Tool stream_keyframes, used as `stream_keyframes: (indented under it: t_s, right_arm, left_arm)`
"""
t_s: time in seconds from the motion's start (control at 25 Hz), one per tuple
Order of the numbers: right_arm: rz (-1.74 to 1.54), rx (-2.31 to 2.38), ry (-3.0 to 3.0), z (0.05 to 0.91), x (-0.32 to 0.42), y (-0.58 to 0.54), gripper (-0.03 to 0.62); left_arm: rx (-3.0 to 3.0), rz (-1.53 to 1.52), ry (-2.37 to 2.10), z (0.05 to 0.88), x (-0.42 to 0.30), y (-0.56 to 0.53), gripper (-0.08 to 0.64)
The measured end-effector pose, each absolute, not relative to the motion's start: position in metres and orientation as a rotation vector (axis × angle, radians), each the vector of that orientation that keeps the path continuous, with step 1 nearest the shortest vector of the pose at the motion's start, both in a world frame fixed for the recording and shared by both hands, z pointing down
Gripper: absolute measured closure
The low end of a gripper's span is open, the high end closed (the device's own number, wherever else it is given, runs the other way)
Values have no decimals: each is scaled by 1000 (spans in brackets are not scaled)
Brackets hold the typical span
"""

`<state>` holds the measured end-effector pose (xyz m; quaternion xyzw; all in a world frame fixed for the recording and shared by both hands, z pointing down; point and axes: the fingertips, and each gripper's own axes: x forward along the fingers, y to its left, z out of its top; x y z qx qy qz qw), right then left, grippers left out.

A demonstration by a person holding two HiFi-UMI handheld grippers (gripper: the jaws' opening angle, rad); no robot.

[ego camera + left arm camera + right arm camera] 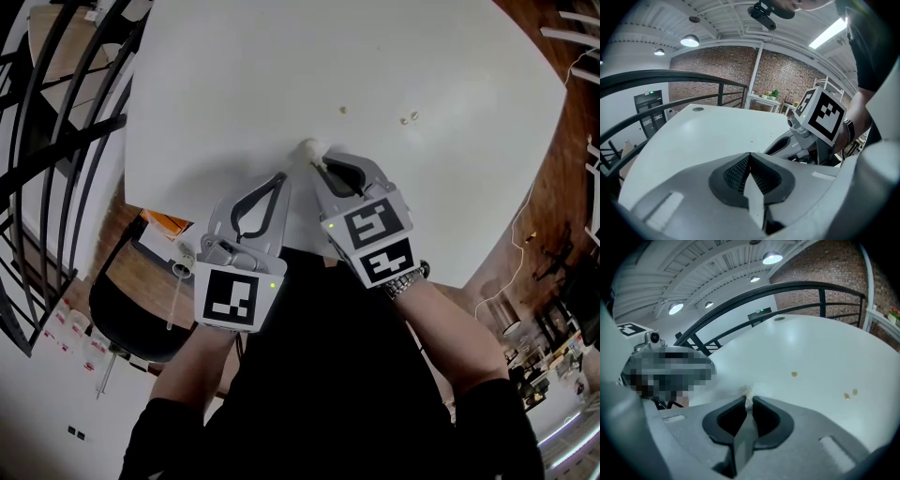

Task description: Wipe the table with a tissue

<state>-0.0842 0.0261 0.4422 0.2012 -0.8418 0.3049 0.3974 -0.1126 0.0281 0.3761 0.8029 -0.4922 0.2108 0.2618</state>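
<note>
Plainly, writing: no words can be read; each tool carries a cube with black-and-white square markers (230, 297), and a green sign (650, 93) over a far door is too small to read.
Left tool (280, 178): clenched, the jaws meeting at their tips with nothing between them in the left gripper view (750, 155); it hangs over the near edge of the counter, just beside the right tool.
Right tool (319, 162): clenched on the tissue, the jaws pinched tight on it at their very tips (749, 401).
Tissue (311, 147): a small white wad that sticks out just past the right tool's tips (747, 391), low over the counter near its near edge; whether it touches the surface cannot be told.
Counter (281, 75): white, smooth, with rounded corners.
Crumbs: one yellowish bit (343, 109) and a pair close together (409, 118) lie on the counter beyond the tissue, apart from it; they also show in the right gripper view (794, 374).
Wrist: a metal wristwatch (405, 281) sits behind the right tool.
Surroundings: a black railing (47, 112) curves along the counter's left side, and a black chair (122, 319) stands below its near left corner.
</note>
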Motion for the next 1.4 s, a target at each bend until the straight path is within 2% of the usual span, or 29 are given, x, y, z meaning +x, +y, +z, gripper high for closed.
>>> stream_keyframes:
  t_s: [1.4]
  right_arm:
    - [739,706,-2139,439,-75,-36,563]
  left_arm:
    - [2191,584,-1296,378,-121,5,543]
